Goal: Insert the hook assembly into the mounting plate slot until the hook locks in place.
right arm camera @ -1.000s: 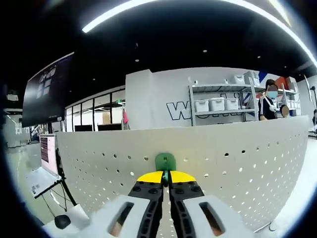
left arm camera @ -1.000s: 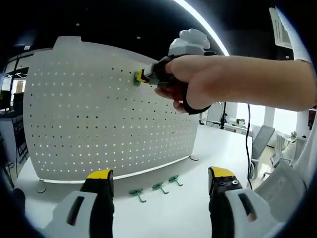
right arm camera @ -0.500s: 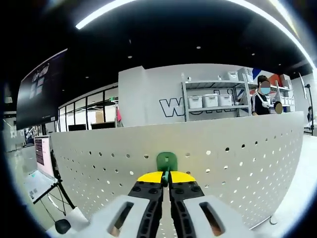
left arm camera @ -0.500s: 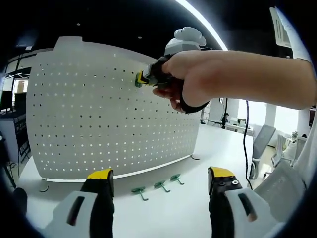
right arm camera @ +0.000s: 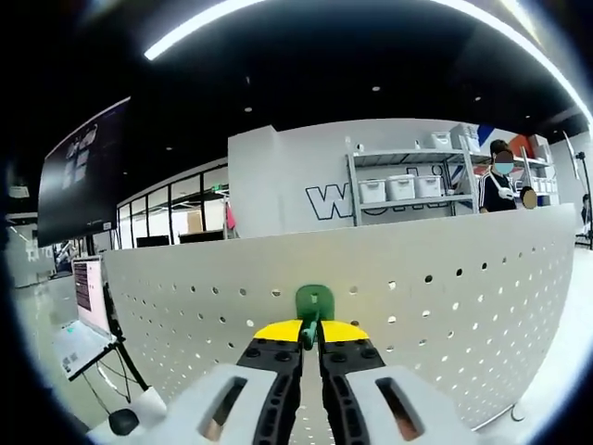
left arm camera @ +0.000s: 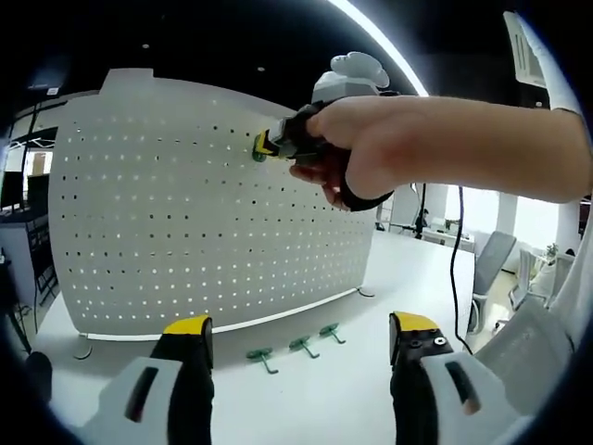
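A white perforated mounting plate [left arm camera: 167, 213] stands upright on the table. In the right gripper view my right gripper [right arm camera: 310, 332] is shut on a green hook [right arm camera: 314, 302], whose flat back lies against the plate [right arm camera: 445, 297] near its top edge. The left gripper view shows that same gripper [left arm camera: 263, 145], held by a hand [left arm camera: 371, 148], pressing the hook [left arm camera: 257, 151] against the plate's upper part. My left gripper [left arm camera: 301, 336] stands open low over the table, with nothing between its yellow-tipped fingers [left arm camera: 190, 326].
Three spare green hooks [left arm camera: 295, 347] lie on the white table [left arm camera: 315, 399] in front of the plate's foot. Behind the plate are shelves with bins [right arm camera: 403, 190] and a person [right arm camera: 505, 181]. A monitor [right arm camera: 88, 287] stands to the left.
The right gripper view has shifted slightly; the hook stays pressed on the plate at the same spot. The left gripper has not moved.
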The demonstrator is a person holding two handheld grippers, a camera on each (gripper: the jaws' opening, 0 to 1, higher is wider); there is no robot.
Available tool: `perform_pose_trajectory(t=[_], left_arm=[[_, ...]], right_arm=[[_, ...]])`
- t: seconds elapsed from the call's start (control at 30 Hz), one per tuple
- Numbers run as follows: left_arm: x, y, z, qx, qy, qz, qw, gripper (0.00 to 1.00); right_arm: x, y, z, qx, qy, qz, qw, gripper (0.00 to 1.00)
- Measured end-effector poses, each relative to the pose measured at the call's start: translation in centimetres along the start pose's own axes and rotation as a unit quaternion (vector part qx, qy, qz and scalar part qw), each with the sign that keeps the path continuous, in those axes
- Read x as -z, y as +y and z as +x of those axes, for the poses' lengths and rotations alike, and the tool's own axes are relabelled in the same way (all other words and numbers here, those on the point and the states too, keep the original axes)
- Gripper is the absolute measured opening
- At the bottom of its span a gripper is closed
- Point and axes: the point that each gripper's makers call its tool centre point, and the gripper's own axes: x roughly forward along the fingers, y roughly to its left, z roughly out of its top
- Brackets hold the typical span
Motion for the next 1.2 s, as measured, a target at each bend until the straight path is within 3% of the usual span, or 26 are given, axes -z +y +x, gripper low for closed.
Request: perform_pose_trajectory(t=[0.17,0.3,0.87,1.2], left_arm=[[-0.2,-0.1,0.0,-0.003,-0.003,0.0,1.0,0.8],[-0.3,-0.2,0.0,-0.005,-0.001,0.005,1.0,0.8],[-0.6,-0.1,-0.3,-0.007,0.0,0.015,0.9999,0.81],[-0.6,-0.3,-0.4,-0.006,0.001,0.019,0.9998,0.81]], right_arm=[[0.0,0.9,-0.1,-0.033,0.004,-0.004,0.9994,0.13],[0.3,1.6,-0.5,-0.065,-0.002,-0.032,0.9974,0.21],[0.7,2.5,-1.6,-0.101,-0.014,-0.017,0.9946,0.58],[0.7,2.2,-1.9,-0.114,-0.014,-0.018,0.9933,0.57]])
